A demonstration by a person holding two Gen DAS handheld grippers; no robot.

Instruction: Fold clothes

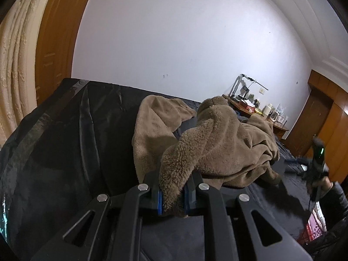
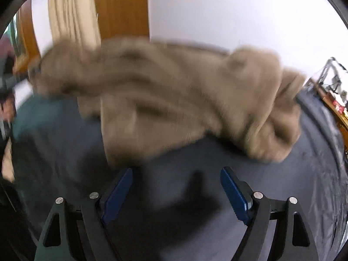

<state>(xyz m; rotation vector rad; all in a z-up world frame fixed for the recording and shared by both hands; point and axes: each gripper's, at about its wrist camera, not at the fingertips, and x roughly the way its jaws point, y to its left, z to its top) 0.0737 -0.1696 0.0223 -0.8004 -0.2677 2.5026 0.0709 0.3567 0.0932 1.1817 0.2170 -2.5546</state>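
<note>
A brown fleece garment (image 1: pixel 221 139) lies bunched on a dark sheet (image 1: pixel 65 141) over a bed. My left gripper (image 1: pixel 173 187) is shut on a fold of the fleece, which rises between its blue pads. In the right wrist view the same brown fleece garment (image 2: pixel 174 100) is blurred and spread across the dark sheet (image 2: pixel 195 195). My right gripper (image 2: pixel 176 187) stands open just in front of the fleece's near edge, with nothing between its blue pads (image 2: pixel 233 195). That right gripper (image 1: pixel 315 169) also shows blurred at the right edge of the left wrist view, in a person's hand.
A white wall (image 1: pixel 184 43) rises behind the bed. A cream curtain (image 1: pixel 15 65) and wooden door frame (image 1: pixel 56 43) stand at the left. A cluttered wooden desk (image 1: pixel 256 111) and wooden cabinets (image 1: pixel 326 119) are at the far right. A dark sleeve (image 1: pixel 335 206) is at the right edge.
</note>
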